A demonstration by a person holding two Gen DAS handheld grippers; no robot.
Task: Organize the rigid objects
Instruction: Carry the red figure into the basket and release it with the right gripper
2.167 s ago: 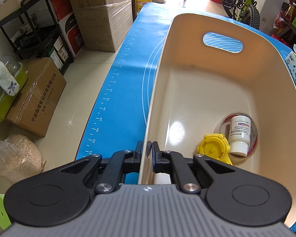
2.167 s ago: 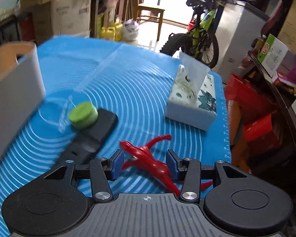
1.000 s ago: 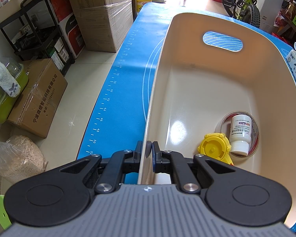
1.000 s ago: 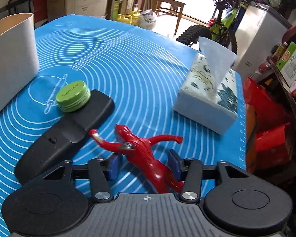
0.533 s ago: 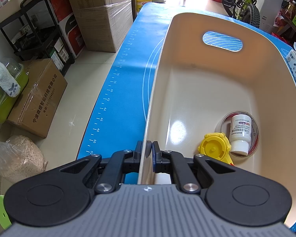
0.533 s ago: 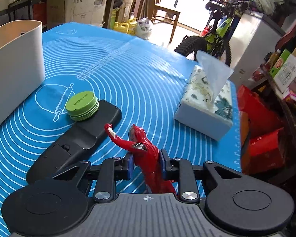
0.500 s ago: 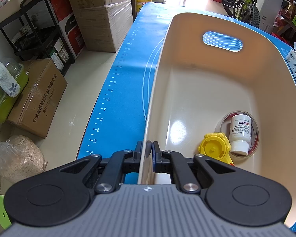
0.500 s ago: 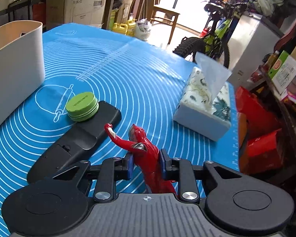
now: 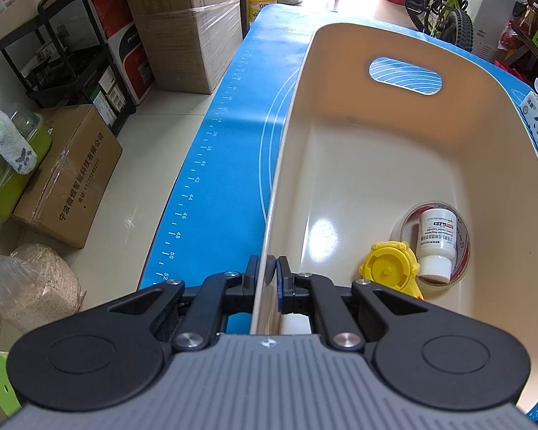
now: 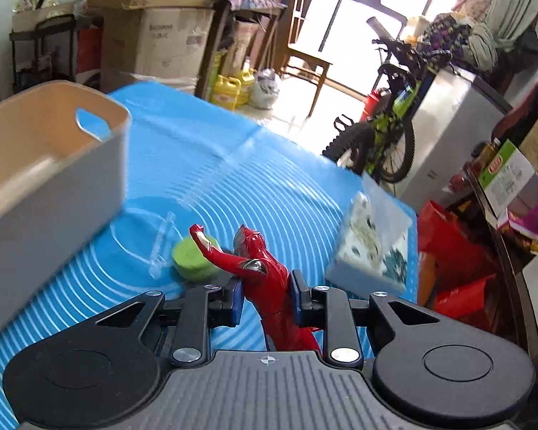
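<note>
Meanwhile the right gripper [image 10: 263, 295] clenched a red figure [image 10: 269, 279] above the worktop [image 10: 233, 179], while the left gripper [image 9: 267, 279] pinched the bin [image 9: 376, 165] wall.

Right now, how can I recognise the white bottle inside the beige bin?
Look into the beige bin on the blue mat. In its near right corner the white bottle lies inside a roll of clear tape. Its yellow neighbour has no printed label.

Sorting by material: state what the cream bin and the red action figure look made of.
Cream bin: likely moulded plastic, smooth semi-gloss; a light glare shows on its floor and the handle slot is cut cleanly. Red action figure: probably hard glossy plastic, with shiny highlights.
</note>
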